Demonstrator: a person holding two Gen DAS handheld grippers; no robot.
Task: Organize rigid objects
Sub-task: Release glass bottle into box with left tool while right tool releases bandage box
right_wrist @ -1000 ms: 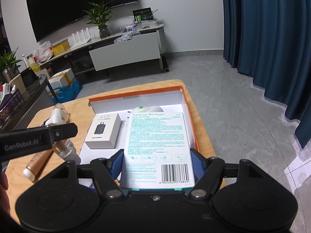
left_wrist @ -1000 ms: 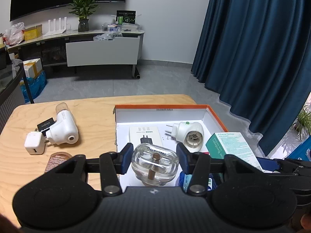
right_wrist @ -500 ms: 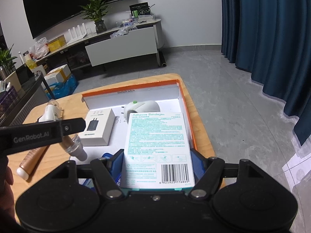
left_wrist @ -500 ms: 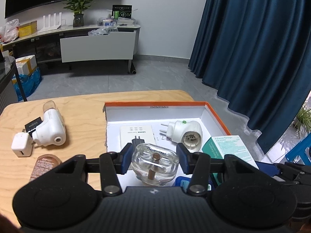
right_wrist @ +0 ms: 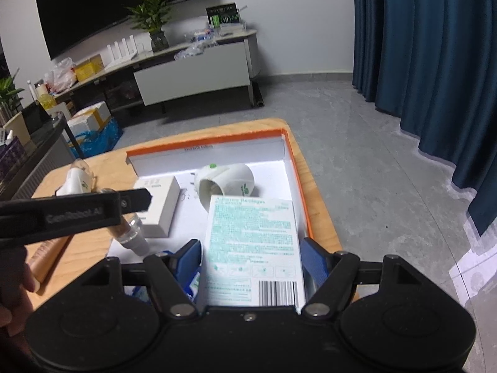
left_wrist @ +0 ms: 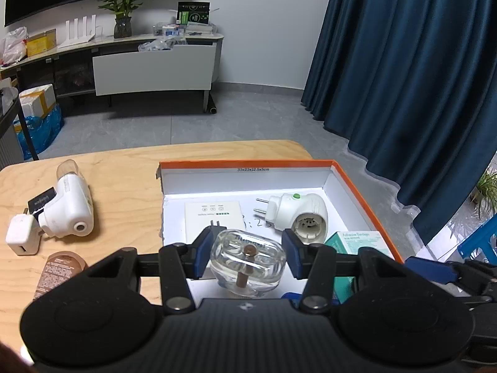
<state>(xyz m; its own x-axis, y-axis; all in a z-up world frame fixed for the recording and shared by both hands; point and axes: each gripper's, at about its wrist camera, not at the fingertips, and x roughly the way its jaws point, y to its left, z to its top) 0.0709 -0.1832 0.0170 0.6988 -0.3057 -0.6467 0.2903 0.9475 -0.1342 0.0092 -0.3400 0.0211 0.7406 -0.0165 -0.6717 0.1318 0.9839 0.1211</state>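
Note:
My left gripper (left_wrist: 247, 250) is shut on a clear glass bottle (left_wrist: 248, 264) with a brown wick. It holds the bottle over the near part of the orange-rimmed white box (left_wrist: 248, 163). The same bottle (right_wrist: 130, 233) hangs under the black arm in the right wrist view. My right gripper (right_wrist: 251, 258) stands over the box's right side. The teal and white bandage box (right_wrist: 253, 242) lies between its blue pads with a thin gap on each side. A white plug-in socket (left_wrist: 298, 214) and a white adapter carton (left_wrist: 214, 217) lie inside the box.
Left of the box, the wooden table (left_wrist: 124, 171) bears a white device with a clear cap (left_wrist: 70, 208), a white charger cube (left_wrist: 21, 234), a black card (left_wrist: 40, 200) and a brown tube (left_wrist: 60, 269). A blue item (left_wrist: 298, 297) lies at the box's near edge.
The left gripper has carried the bottle to the right, further over the box. The bandage box now sits lower and narrower between the right pads, no longer overlapping them.

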